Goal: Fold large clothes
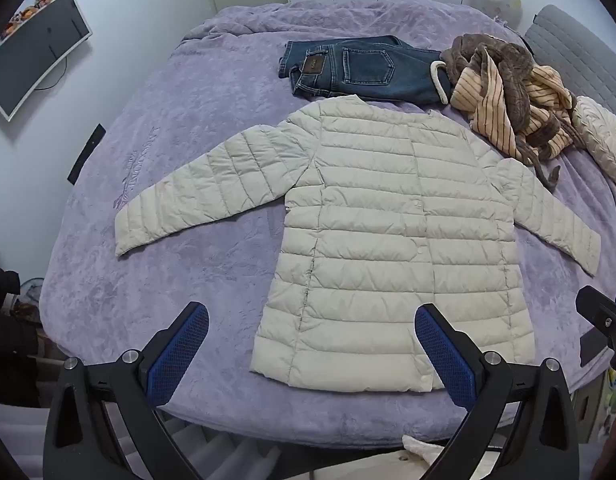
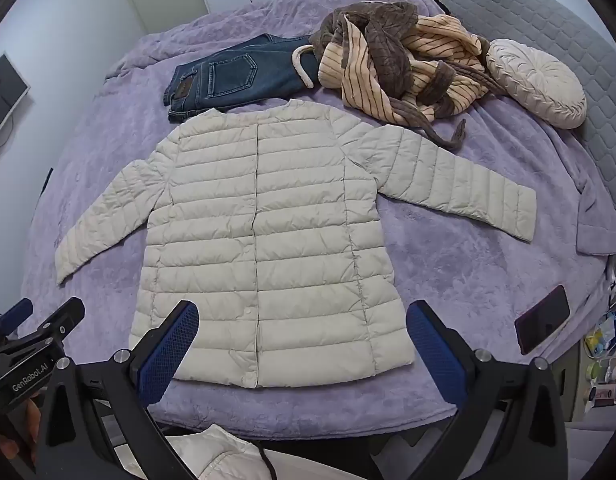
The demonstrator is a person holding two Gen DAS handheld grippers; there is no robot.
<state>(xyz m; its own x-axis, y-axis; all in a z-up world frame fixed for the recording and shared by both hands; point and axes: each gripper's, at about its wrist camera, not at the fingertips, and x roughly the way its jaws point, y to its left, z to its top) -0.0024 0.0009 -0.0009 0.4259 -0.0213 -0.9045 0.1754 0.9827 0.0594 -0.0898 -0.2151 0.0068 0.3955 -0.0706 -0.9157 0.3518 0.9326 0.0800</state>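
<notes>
Right, left gripper (image 1: 312, 344) sits with its blue-padded fingers spread wide and nothing between them, hovering over the near edge of the bed. Just past those fingers lies the cream quilted puffer jacket (image 1: 392, 240), front up, flat on the purple bedspread (image 1: 167, 160); its hem falls between and slightly beyond the two pads, the right pad over the hem's snap placket. Over on the other side, right gripper (image 2: 301, 340) is likewise splayed open and empty, framing the jacket's hem from the near side, left pad above the fabric, right pad just off the jacket's corner. Both sleeves stretch outward and down, away from the body. Beyond the collar, folded blue jeans (image 1: 360, 68) lie touching the jacket's top edge. Beside them, a heap of brown and striped cream robe (image 2: 400, 64), its belt trailing near the shoulder. Further right, a round pleated cushion (image 2: 538, 80), and a dark phone (image 2: 542, 318) near the bed's edge.
</notes>
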